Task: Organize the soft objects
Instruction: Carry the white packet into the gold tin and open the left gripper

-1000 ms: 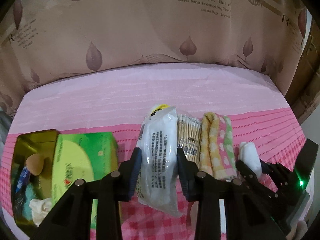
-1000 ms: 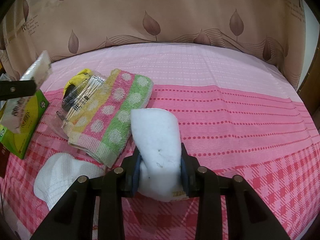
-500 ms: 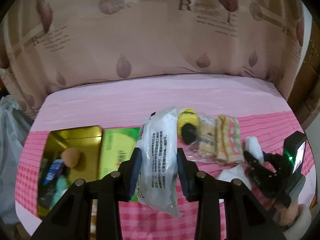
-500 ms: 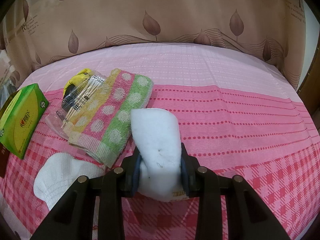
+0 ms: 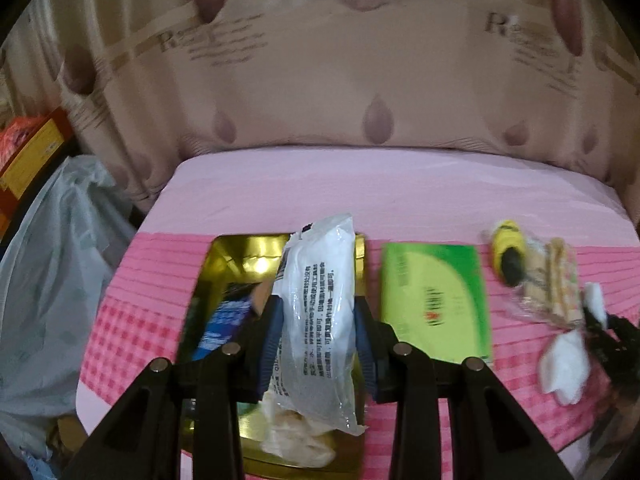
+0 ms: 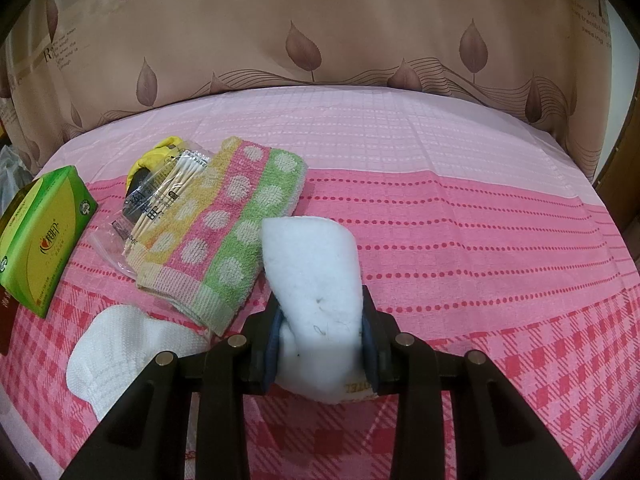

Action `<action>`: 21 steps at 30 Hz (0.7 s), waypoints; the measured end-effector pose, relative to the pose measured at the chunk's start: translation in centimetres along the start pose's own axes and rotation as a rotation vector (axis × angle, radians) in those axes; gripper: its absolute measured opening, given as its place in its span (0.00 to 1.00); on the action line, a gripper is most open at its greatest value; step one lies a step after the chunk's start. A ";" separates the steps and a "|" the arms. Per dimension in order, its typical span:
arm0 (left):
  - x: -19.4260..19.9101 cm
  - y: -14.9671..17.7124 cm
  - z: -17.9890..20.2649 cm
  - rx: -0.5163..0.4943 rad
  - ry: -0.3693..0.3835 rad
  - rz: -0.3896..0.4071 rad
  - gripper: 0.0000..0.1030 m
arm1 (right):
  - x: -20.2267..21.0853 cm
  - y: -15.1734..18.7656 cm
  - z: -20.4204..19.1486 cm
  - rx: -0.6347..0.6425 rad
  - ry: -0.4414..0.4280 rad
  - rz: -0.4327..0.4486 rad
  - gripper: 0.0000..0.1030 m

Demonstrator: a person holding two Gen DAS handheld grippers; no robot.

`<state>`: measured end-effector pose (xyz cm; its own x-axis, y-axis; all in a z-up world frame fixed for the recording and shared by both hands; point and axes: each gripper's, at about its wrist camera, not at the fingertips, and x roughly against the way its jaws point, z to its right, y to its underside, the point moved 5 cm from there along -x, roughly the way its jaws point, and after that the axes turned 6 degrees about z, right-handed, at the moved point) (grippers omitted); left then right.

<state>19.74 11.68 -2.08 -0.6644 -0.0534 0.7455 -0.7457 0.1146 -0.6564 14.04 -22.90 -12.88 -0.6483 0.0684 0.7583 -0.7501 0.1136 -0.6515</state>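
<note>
While the left gripper [image 5: 316,340] clamped a white plastic pack [image 5: 318,312] over the gold tin [image 5: 236,252] that already held some items, we judged sorting partway, since the right gripper [image 6: 320,344] gripped a white towel [image 6: 312,272] and the dotted towel [image 6: 224,224] lay unsorted on the tablecloth [image 6: 460,240].

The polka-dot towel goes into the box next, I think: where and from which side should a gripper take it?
Judging by its pose, grip the polka-dot towel at its near hemmed end, coming from the front. It lies folded flat, that corner overhangs the white cloth, and the far left side is crowded by the cotton swab bag.
</note>
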 end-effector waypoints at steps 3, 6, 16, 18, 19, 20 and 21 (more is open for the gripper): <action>-1.2 0.5 -2.0 0.006 -0.029 -0.020 0.34 | 0.0 0.0 0.0 0.000 0.000 0.000 0.32; -2.7 1.4 -3.6 0.015 -0.036 -0.046 0.34 | 0.0 0.0 0.0 0.001 0.001 0.000 0.32; -6.1 3.4 -6.2 0.023 -0.072 -0.097 0.34 | 0.0 0.0 0.1 0.003 0.003 0.000 0.32; -6.5 3.7 -6.5 0.014 -0.083 -0.104 0.34 | 0.0 0.0 0.0 0.003 0.002 0.000 0.32; -6.6 3.8 -6.6 0.013 -0.081 -0.105 0.34 | 0.0 0.0 0.0 0.003 0.002 0.000 0.32; -6.7 3.9 -6.7 0.014 -0.074 -0.106 0.34 | 0.0 0.0 0.0 0.003 0.002 0.000 0.32; -6.8 4.0 -6.8 0.014 -0.070 -0.107 0.34 | 0.0 0.0 0.0 0.004 0.003 0.000 0.32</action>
<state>21.63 19.23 -9.03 -0.5828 -0.1336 0.8015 -0.8126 0.0909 -0.5757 14.05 -22.92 -12.92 -0.6477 0.0716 0.7585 -0.7507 0.1097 -0.6515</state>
